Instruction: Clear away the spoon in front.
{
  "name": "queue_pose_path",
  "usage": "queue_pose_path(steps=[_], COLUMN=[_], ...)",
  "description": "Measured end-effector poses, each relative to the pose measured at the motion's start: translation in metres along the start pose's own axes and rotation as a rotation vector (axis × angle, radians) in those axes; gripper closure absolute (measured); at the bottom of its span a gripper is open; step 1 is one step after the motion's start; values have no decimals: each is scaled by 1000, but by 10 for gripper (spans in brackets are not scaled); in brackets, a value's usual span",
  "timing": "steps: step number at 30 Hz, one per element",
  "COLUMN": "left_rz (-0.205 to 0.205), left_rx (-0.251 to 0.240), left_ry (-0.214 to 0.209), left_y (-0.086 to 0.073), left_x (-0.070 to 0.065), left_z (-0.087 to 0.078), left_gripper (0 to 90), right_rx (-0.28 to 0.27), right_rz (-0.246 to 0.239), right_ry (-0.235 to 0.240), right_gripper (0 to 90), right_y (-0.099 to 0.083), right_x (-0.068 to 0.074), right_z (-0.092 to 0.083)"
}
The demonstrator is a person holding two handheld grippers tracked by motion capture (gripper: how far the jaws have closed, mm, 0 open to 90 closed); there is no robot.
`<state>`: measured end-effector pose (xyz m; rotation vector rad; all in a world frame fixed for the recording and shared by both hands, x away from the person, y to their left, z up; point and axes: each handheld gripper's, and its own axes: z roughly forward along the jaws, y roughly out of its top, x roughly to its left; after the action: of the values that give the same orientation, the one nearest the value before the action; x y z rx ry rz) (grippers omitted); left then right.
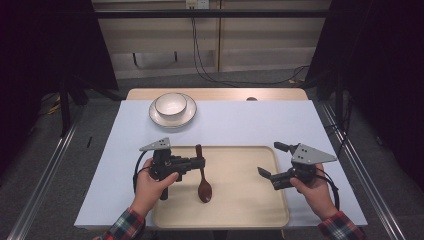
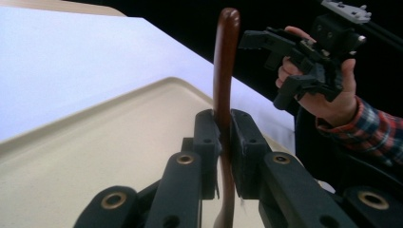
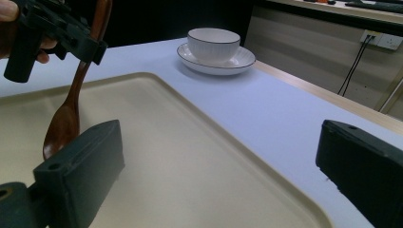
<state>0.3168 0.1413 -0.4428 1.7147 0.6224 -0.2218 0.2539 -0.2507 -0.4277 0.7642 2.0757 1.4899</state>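
Note:
A brown wooden spoon (image 1: 203, 186) is over the left part of a beige tray (image 1: 245, 205). My left gripper (image 1: 199, 162) is shut on the spoon's handle, and the handle (image 2: 225, 71) rises between its closed jaws. In the right gripper view the spoon (image 3: 64, 126) hangs tilted with its bowl end low over the tray (image 3: 180, 156); I cannot tell if it touches. My right gripper (image 1: 272, 160) is held at the tray's right edge, open and with nothing in it. Its jaws stand wide apart (image 3: 221, 166).
A white bowl (image 1: 171, 104) sits on a white plate (image 1: 186, 118) at the back left of the white table top (image 1: 250, 122); both show in the right gripper view, the bowl (image 3: 213, 42) on the plate (image 3: 237, 62). The table's wooden far edge (image 1: 220, 93) runs behind them.

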Motion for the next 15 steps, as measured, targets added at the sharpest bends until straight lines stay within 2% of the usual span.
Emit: queue_pose_path(steps=[3,6,15], left_rz=[11,14,27], left_rx=[13,17,3], left_ry=[28,36,82], left_y=[-2,-2,0], left_x=[2,3,7], left_z=[1,1,-2], left_gripper=[793,736,649], right_rx=[-4,-3,-1], right_rz=[5,4,3], right_ry=[-1,-2,2], right_gripper=[17,17,17], right_y=[0,0,0], right_x=[0,1,1], right_z=[0,1,1])
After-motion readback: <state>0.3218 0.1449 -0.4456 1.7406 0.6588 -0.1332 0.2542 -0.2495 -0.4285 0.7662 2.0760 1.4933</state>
